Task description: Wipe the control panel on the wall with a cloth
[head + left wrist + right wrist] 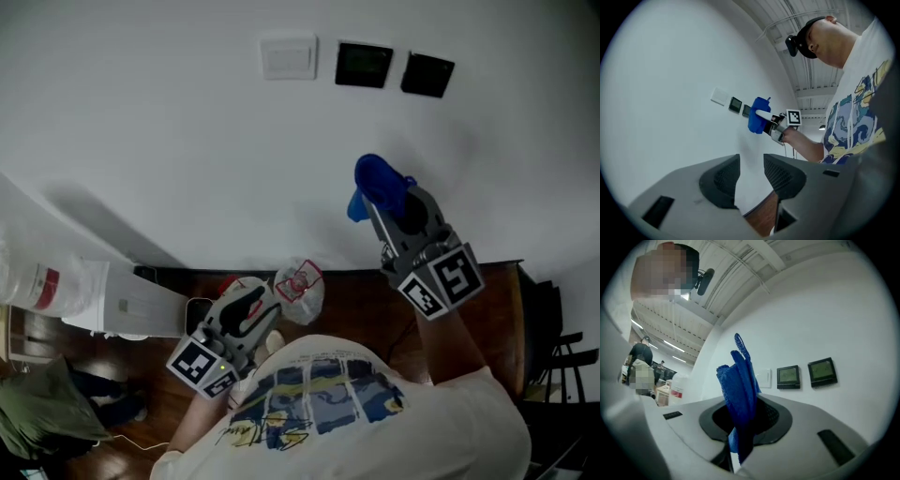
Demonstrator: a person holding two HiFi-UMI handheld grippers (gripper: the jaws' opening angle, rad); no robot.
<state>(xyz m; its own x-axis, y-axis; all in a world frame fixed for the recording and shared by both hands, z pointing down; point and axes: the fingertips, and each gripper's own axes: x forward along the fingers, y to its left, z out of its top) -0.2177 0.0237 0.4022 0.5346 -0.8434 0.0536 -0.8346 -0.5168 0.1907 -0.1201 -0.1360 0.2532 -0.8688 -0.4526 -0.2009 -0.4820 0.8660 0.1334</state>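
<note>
White wall with dark control panels, white switch | right gripper jaws pinch blue cloth near panels | left gripper low, jaws narrowly apart, empty.

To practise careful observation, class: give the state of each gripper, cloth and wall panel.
Crumpled blue cloth: bunched, clamped upright.
Right gripper: shut on the cloth.
Left gripper: open, empty.
Two dark square wall panels: mounted, not touched by cloth.
</note>
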